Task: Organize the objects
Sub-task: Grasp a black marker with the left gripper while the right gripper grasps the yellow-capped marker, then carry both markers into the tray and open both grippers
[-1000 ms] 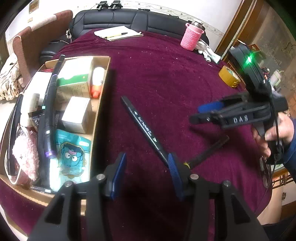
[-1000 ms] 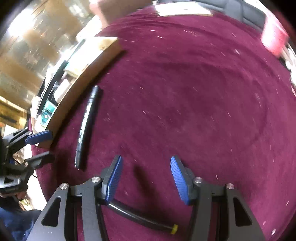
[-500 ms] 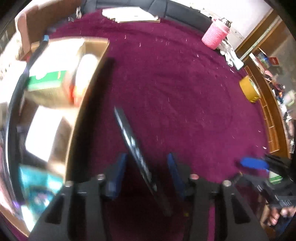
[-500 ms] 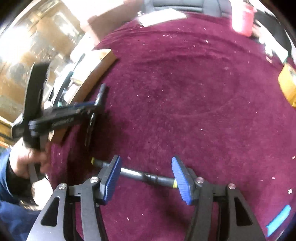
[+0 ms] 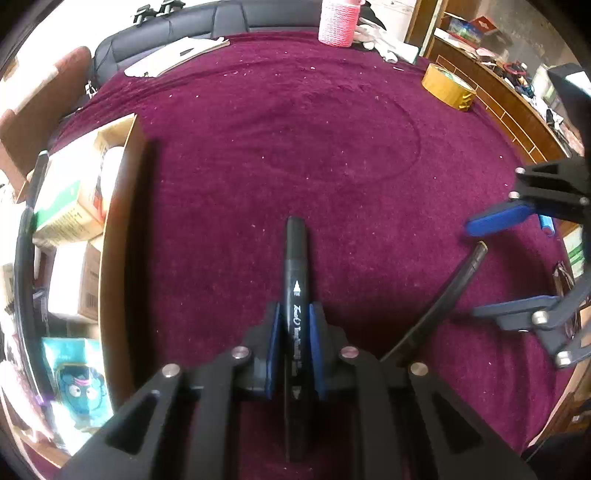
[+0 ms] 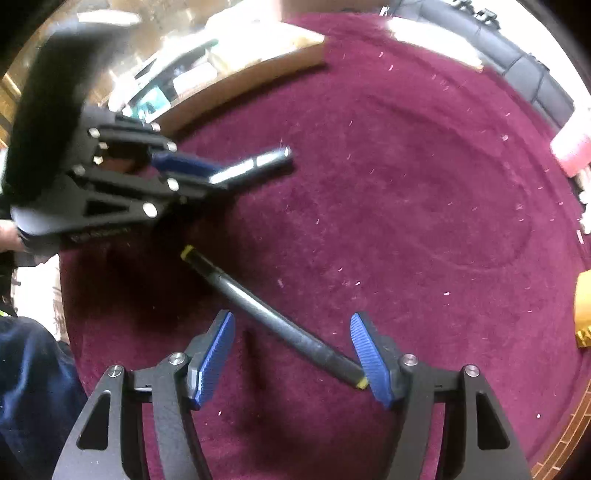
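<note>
My left gripper [image 5: 294, 325] is shut on a thick black marker [image 5: 295, 258], which points forward over the maroon tablecloth [image 5: 295, 140]; it shows blurred in the right wrist view [image 6: 251, 166]. My right gripper [image 6: 291, 354] is open and straddles a thin dark pen with yellow ends [image 6: 273, 317] that lies flat on the cloth; its right pad is close to the pen's near end. The same pen [image 5: 439, 306] and the open right gripper [image 5: 513, 266] show at the right of the left wrist view. A cardboard box [image 5: 118, 236] with several items stands at the left.
A pink cup [image 5: 338, 22], a tape roll [image 5: 447, 88] and papers [image 5: 173, 59] sit along the table's far edge. A black sofa [image 5: 221, 18] is behind. Wooden furniture [image 5: 517, 110] stands to the right.
My left gripper has closed on the black marker and now holds it. My right gripper has moved over the thin pen, which now lies between its open fingers.
</note>
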`<state>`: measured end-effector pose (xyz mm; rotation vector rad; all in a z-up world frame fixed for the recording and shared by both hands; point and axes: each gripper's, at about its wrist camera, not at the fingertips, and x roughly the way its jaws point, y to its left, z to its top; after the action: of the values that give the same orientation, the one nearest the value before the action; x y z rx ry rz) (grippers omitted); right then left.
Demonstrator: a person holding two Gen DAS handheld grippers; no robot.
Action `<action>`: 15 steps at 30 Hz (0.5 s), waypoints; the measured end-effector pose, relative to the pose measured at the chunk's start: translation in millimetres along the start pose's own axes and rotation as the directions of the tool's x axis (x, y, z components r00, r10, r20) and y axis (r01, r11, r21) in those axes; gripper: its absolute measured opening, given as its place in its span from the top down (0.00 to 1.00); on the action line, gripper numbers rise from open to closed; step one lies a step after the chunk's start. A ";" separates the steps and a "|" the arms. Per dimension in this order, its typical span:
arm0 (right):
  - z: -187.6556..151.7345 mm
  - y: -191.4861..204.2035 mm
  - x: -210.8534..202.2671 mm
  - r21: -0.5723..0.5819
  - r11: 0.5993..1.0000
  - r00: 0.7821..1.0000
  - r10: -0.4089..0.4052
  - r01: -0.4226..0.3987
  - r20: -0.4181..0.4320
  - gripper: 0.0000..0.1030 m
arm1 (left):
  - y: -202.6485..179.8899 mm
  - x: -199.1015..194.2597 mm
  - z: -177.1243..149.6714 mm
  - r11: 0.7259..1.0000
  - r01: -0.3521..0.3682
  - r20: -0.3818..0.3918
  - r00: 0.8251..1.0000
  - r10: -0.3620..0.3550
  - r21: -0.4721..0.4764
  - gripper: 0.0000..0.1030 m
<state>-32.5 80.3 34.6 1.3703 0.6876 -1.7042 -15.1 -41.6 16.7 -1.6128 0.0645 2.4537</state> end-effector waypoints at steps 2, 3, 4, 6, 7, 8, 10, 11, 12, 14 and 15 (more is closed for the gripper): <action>-4.2 4.1 8.6 -0.003 1.000 0.999 -0.031 0.031 -0.040 0.62 | 3.6 -0.3 -0.8 1.000 0.013 0.000 1.000 -0.013 -0.023 0.86; -5.7 5.8 7.9 -0.003 0.998 0.998 -0.057 0.057 -0.036 0.67 | 5.1 -0.2 -1.3 0.999 0.021 0.001 1.000 -0.021 -0.033 0.86; -7.6 4.1 7.4 0.037 0.997 0.997 -0.071 0.072 -0.043 0.74 | 7.4 -0.8 -1.8 0.999 0.026 0.002 1.000 -0.026 -0.039 0.86; -15.3 -0.6 5.0 0.155 0.985 0.996 -0.073 0.080 -0.051 0.84 | 6.9 -0.7 -0.5 0.999 0.029 0.003 1.000 -0.029 -0.043 0.86; -21.0 -0.1 4.1 0.196 0.976 0.995 -0.084 0.091 -0.044 0.84 | 6.8 -0.6 0.2 0.999 0.030 0.004 1.000 -0.030 -0.042 0.86; -27.4 0.7 3.4 0.237 0.967 0.995 -0.090 0.096 -0.036 0.84 | 7.1 -0.5 0.1 0.999 0.032 0.006 0.999 -0.031 -0.040 0.86; -42.1 -1.2 0.1 0.357 0.932 0.997 -0.072 0.068 -0.002 0.84 | 6.5 -0.6 -2.0 0.999 0.029 0.010 1.000 -0.029 -0.033 0.86; -48.5 -4.1 -1.2 0.416 0.908 0.999 -0.049 0.038 0.016 0.84 | 5.1 -0.7 -2.5 1.000 0.023 0.014 1.000 -0.023 -0.021 0.86; -53.3 -6.7 -2.1 0.458 0.889 0.999 -0.031 0.012 0.033 0.84 | 3.4 -0.7 -3.0 1.000 0.018 0.017 1.000 -0.018 -0.012 0.86; -63.2 -11.9 -4.2 0.532 0.846 0.997 0.003 -0.044 0.077 0.84 | 1.5 -1.9 -3.8 1.000 0.024 0.020 1.000 -0.024 -0.001 0.86; -68.1 -14.0 -4.7 0.563 0.823 0.995 0.019 -0.069 0.095 0.84 | 0.5 -2.2 -3.0 1.000 0.029 0.022 0.999 -0.029 0.003 0.86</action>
<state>-9.2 144.4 20.5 1.6782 0.0810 -2.0077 -11.7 -42.9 17.5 -1.5742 0.0406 2.4488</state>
